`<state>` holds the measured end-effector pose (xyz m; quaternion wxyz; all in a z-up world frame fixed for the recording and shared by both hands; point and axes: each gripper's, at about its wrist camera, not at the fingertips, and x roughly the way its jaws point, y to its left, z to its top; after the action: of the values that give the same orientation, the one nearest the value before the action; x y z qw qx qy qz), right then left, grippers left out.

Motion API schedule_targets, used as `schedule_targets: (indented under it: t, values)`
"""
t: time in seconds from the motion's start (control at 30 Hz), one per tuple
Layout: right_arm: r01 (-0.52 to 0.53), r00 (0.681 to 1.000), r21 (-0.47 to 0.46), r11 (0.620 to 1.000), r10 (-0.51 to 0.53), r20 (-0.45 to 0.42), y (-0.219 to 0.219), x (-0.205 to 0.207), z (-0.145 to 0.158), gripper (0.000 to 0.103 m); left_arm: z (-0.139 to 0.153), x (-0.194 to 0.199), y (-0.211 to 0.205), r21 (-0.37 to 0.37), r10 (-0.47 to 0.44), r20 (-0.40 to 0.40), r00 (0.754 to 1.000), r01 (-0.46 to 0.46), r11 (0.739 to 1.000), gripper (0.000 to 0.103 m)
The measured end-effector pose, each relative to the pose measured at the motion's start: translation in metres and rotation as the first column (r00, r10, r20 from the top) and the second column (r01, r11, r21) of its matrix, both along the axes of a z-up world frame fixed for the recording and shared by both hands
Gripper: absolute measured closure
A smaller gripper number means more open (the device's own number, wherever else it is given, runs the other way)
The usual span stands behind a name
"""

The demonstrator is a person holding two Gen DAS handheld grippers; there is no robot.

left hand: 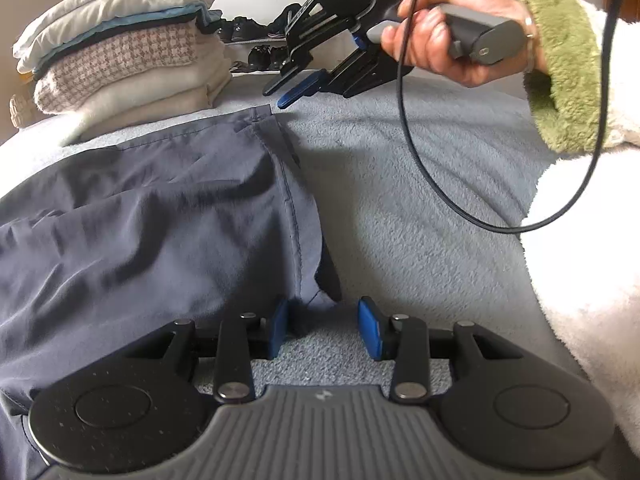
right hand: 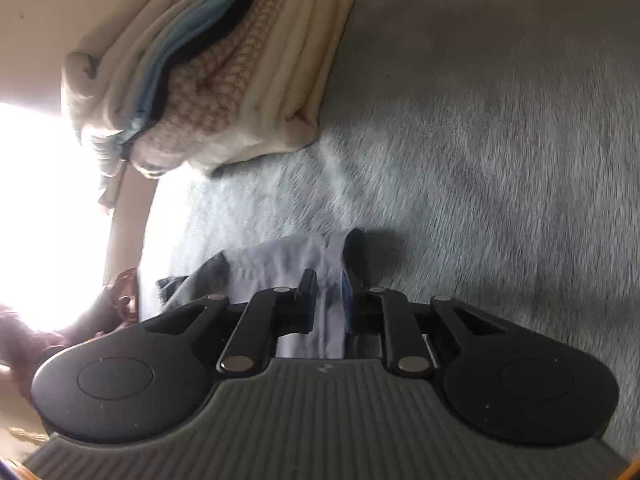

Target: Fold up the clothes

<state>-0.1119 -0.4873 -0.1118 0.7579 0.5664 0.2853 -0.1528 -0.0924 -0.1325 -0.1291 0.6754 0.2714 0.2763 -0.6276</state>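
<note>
A dark blue-grey garment (left hand: 160, 216) lies spread on the grey fleece blanket (left hand: 420, 200), filling the left of the left wrist view. My left gripper (left hand: 325, 326) stands open at its near corner, the left pad against the hem and the blanket showing in the gap. At the garment's far corner a hand (left hand: 436, 40) holds my right gripper (left hand: 282, 94). In the right wrist view, the right gripper (right hand: 328, 300) is shut on a fold of the garment (right hand: 280, 264), which fills the narrow gap between its pads.
A stack of folded clothes (left hand: 120, 48) (right hand: 208, 80) sits on the blanket's far left corner. A black cable (left hand: 404, 120) loops from the right gripper over the blanket. A green cuff (left hand: 560, 68) and white fleece sleeve (left hand: 592, 280) fill the right side. Shoes (left hand: 260, 40) stand behind.
</note>
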Motion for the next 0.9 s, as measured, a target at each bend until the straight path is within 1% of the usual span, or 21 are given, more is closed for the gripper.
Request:
schedule_targets:
  t: [0.07,0.2,0.23,0.37,0.53,0.6,0.67,0.77,0.83,0.9]
  values:
    - [-0.022,1.000,0.058,0.998,0.022,0.007,0.005,0.001,-0.006,0.084,0.000,0.000,0.000,-0.001,0.001,-0.001,1.000,-0.001,1.000,0.063]
    - [-0.062,0.997,0.162,0.985,0.067,-0.029,0.015,0.008,-0.022,0.081,0.000,-0.002,0.000,-0.002,0.003,0.007,1.000,-0.003,1.000,0.064]
    - [-0.068,0.996,0.176,0.982,0.076,-0.038,0.018,0.009,-0.023,0.081,-0.001,-0.003,0.000,-0.003,0.004,0.010,1.000,-0.004,1.000,0.064]
    - [-0.084,0.994,0.208,0.974,0.096,-0.049,0.026,0.006,-0.022,0.075,-0.002,-0.004,0.001,-0.009,0.004,0.022,1.000,-0.004,1.000,0.064]
    - [-0.091,0.993,0.239,0.967,0.105,-0.048,0.033,-0.002,-0.020,0.063,-0.003,-0.004,0.002,-0.016,0.000,0.030,1.000,0.001,1.000,0.064]
    - [-0.082,0.993,0.249,0.965,0.100,-0.062,0.034,-0.001,-0.025,0.062,-0.003,-0.003,0.001,-0.019,0.000,0.033,0.999,0.001,1.000,0.064]
    - [-0.065,0.996,0.271,0.960,0.080,-0.046,0.033,0.001,-0.029,0.062,-0.003,-0.004,0.001,-0.021,0.001,0.039,0.999,0.000,1.000,0.064]
    - [-0.030,1.000,0.261,0.965,0.029,0.005,0.027,0.005,-0.029,0.062,-0.004,-0.006,0.001,-0.023,-0.003,0.048,0.999,0.004,1.000,0.064]
    - [-0.005,1.000,0.216,0.976,-0.001,0.027,0.022,0.008,-0.026,0.062,-0.005,-0.006,0.001,-0.025,-0.005,0.052,0.999,0.007,1.000,0.064]
    - [0.027,0.999,0.167,0.986,-0.032,0.031,0.016,0.010,-0.025,0.063,-0.005,-0.007,0.002,-0.027,-0.006,0.052,0.999,0.007,1.000,0.064]
